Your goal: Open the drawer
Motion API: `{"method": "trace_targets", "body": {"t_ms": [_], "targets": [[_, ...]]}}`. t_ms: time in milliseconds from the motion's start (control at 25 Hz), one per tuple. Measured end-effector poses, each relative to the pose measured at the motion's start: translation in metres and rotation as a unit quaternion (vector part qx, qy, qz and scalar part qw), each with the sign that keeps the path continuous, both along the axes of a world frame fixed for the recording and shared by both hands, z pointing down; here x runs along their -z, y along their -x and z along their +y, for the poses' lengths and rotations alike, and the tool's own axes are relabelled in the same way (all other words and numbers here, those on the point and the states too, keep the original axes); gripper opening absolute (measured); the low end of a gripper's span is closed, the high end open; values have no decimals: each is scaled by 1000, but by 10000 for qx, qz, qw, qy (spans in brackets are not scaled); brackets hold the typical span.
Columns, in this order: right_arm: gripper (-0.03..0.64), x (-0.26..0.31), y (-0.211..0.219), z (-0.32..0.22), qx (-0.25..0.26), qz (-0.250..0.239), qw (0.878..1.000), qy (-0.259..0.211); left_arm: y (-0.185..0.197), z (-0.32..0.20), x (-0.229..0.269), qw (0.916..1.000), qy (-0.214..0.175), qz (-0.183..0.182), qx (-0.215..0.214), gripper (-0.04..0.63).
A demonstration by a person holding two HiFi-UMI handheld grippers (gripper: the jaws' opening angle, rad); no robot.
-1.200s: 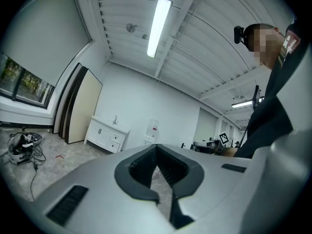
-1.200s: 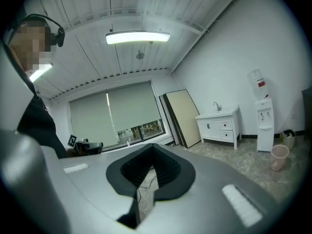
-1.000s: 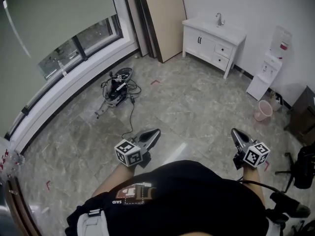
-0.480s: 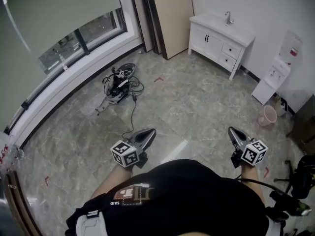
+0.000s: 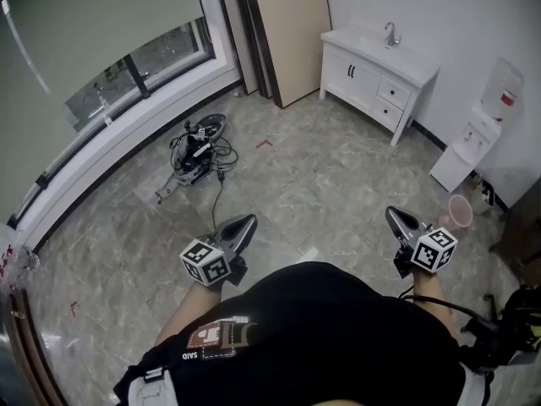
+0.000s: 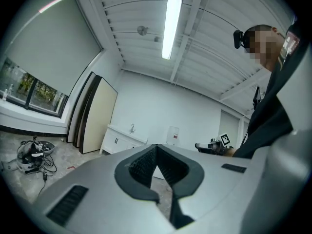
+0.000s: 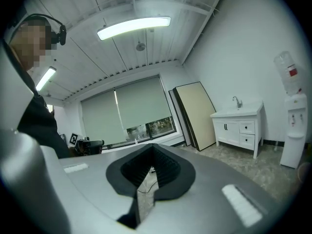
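A white vanity cabinet with a sink stands against the far wall, well ahead of both grippers. Its two small drawers are stacked on its right side and sit closed. The same cabinet shows in the right gripper view and, smaller, in the left gripper view as the cabinet. My left gripper is held out in front of the person's body, shut and holding nothing. Level with it on the other side, my right gripper is likewise shut and holds nothing. Both point out over the bare floor.
A tangle of cables and gear lies on the floor at the left. A beige board leans by the window. Right of the cabinet stand a water dispenser and a pink bucket. Dark equipment is at the right edge.
The person has walked across the floor with both grippers; the cable pile and floor marks have slid back in the view, and the cabinet looks slightly nearer. Both grippers stay shut.
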State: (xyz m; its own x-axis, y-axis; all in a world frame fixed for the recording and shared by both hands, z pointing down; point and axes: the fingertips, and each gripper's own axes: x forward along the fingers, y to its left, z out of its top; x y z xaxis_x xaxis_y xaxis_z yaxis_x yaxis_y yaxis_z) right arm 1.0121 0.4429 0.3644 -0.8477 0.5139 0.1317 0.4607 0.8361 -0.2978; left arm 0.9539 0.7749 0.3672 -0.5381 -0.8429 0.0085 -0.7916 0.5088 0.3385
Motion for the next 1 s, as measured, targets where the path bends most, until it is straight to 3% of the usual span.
{"method": "trace_targets", "body": {"t_ms": [280, 480, 680, 1000], "targets": [[-2, -4, 45, -64, 122, 149, 9998, 54, 29, -72, -3, 9999, 44, 118, 11, 0], [-2, -24, 71, -73, 109, 357, 9992, 110, 62, -84, -22, 9992, 226, 327, -50, 0], [-2, -31, 109, -83, -183, 507, 9984, 152, 113, -98, -28, 9986, 164, 377, -326, 0], [-2, -14, 187, -70, -798, 321, 9963, 58, 234, -108, -18, 9934, 132, 229, -1113, 0]]}}
